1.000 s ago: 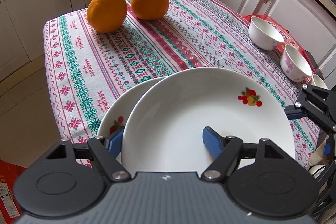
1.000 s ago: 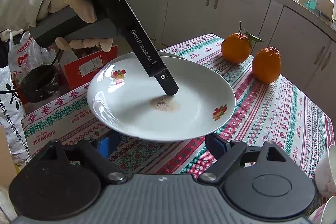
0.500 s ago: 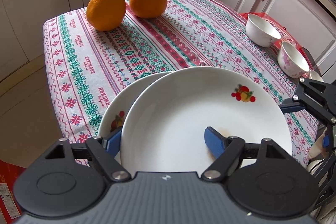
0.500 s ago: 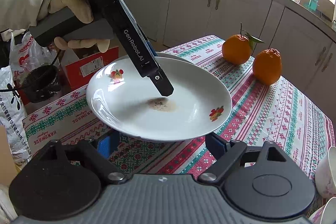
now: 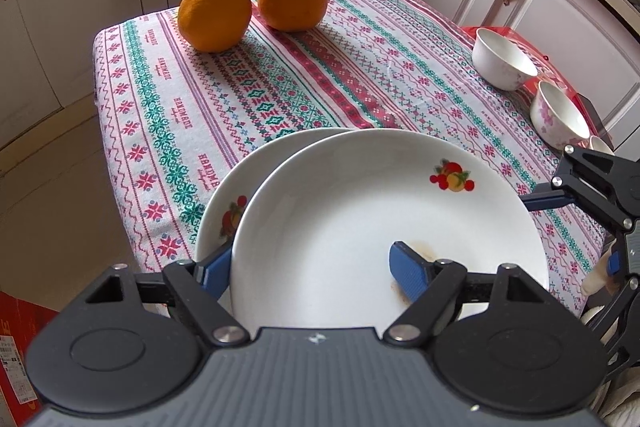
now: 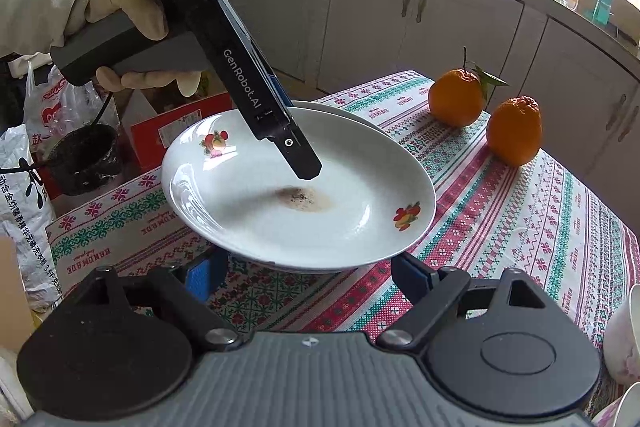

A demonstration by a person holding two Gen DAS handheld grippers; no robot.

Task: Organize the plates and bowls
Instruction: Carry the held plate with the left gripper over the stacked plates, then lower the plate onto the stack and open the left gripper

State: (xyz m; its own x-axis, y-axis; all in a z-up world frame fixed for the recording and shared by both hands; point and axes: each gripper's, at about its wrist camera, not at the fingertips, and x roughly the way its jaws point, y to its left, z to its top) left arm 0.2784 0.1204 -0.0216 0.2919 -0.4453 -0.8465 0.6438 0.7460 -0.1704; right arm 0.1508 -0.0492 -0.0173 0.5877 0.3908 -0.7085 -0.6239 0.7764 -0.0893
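Since a second ago the left gripper (image 5: 308,265) has spread its jaws a little; the top plate (image 5: 384,223) has barely shifted. Low in the left wrist view, those jaws straddle that plate's near rim, one pad under it, one above its stained well, and I cannot tell whether either pad presses. It lies on a second plate (image 5: 224,211), offset toward frame right. At the bottom of the right wrist view, the right gripper (image 6: 308,277) waits with jaws spread, empty, just short of the plates. Farther off, at right in the left view, bowls (image 5: 504,63) stand apart, unstacked. Two oranges (image 5: 212,13) sit at the counter's (image 5: 280,79) far end. Plates look nearly done; the bowls remain.
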